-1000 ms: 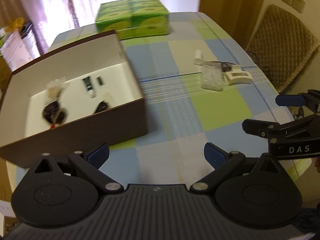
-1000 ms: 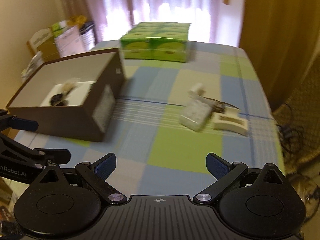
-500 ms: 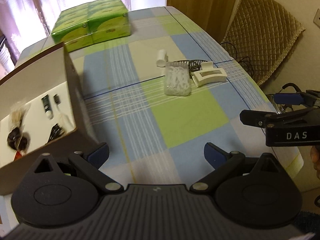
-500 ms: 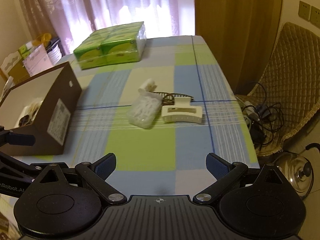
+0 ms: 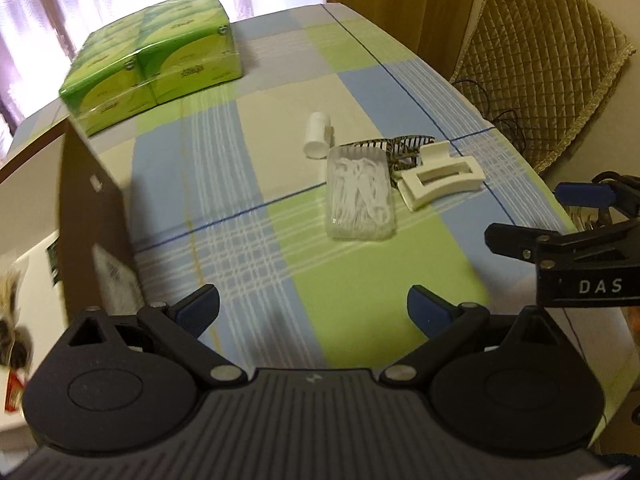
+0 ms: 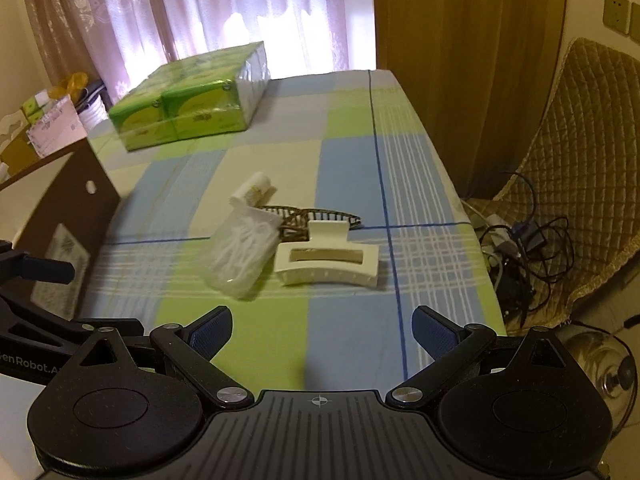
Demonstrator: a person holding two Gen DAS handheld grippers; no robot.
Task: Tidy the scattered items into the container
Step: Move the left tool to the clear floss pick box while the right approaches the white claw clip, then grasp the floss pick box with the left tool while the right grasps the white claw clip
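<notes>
Left wrist: tool (image 5: 314,307) spread, empty.

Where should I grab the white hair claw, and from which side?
Grip the hair claw across its long slotted body, coming from above with the right hand-held gripper, probably. It lies flat, nearest that side; the two long edges give parallel faces, clear of the bag.

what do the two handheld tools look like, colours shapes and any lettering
Both are matte black plastic. The left tool and right tool each have a ribbed dark grey base, two round housings with silver screws, and angled link arms ending in ribbed blue finger pads. White lettering: "DAS" on the right tool's side, "enRobot.A" on the left's. No cables or sleeves show.
</notes>
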